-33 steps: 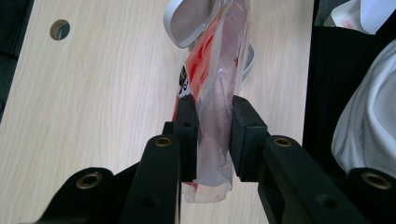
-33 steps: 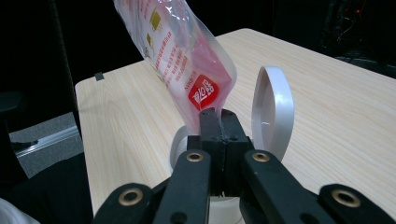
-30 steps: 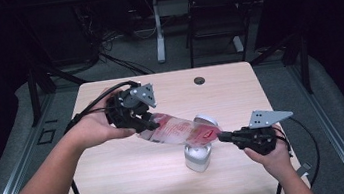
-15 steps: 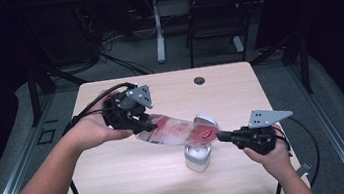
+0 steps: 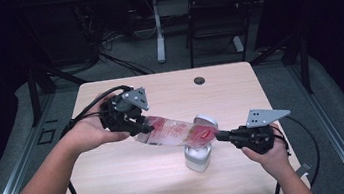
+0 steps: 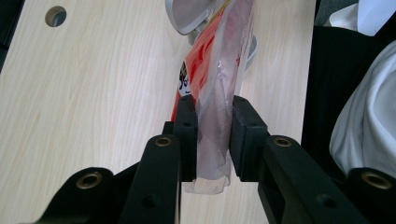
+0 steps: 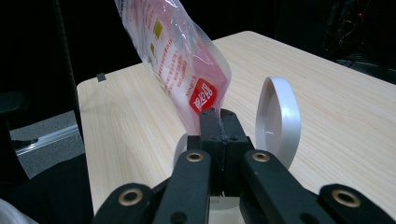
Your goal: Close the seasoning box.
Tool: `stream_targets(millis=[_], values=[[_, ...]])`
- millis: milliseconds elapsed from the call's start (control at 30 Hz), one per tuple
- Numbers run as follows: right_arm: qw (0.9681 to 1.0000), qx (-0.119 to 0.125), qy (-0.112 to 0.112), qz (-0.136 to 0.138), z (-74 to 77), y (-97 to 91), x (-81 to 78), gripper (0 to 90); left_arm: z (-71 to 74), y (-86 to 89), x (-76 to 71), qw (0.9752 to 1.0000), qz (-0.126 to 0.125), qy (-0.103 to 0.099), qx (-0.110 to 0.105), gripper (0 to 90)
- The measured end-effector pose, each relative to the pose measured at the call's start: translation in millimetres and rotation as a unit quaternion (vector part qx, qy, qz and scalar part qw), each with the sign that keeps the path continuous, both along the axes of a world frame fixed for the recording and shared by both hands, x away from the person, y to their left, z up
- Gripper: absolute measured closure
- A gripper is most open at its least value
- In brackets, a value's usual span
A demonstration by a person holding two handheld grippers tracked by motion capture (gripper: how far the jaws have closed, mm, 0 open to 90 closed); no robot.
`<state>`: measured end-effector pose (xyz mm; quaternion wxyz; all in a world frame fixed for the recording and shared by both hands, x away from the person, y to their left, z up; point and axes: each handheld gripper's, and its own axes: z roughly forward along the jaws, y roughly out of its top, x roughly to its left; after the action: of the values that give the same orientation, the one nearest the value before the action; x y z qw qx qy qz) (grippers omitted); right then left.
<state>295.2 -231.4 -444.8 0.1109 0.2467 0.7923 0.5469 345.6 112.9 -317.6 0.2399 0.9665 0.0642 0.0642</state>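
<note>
- Left gripper, at the left of the high view: clamping the sealed end of the plastic pouch between both pads, jaws standing partly apart with the crumpled film pinched flat between them; seen along its own jaws, gripping the pouch near the clear bottom edge, red print running away toward the jar.
- Pouch, between the two grippers: hanging above the table, not touching the wood; lying with its long axis almost level, sloping down slightly from the left gripper to the right one, so pointing its lower end at the jar mouth.
- White jar, near the table's front edge and just under the pouch's lower end: standing upright, hinged lid flipped up behind the pouch; in the right gripper view, showing the lid on edge just beside the jaws.
- Right gripper, at the right: pinching the pouch's lower corner with jaws fully closed on the thin film; seen along its own jaws, holding the pouch directly over the jar opening, film rising up and away.
- Judged relation for the coming move: lying nearer the jar than the left gripper, steering the spout end, leaving the raising of the far end to the left.
</note>
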Motion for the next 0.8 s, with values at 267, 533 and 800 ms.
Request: stream_targets(millis=[267, 533, 800], values=[[1.0, 0.0, -0.001, 0.0, 1.0, 2.6, 0.4, 90.0, -3.1, 3.5, 0.5, 1.0, 0.004, 0.001, -0.001, 75.1], [1.0, 0.0, -0.003, 0.001, 3.9, 3.0, 0.5, 90.0, -7.7, 7.4, 0.8, 0.9999, 0.008, 0.004, -0.005, 74.8], [1.0, -0.002, -0.008, 0.002, 7.8, 7.3, 0.6, 90.0, -12.6, 14.4, -0.3, 0.9998, 0.014, 0.006, -0.01, 74.5]])
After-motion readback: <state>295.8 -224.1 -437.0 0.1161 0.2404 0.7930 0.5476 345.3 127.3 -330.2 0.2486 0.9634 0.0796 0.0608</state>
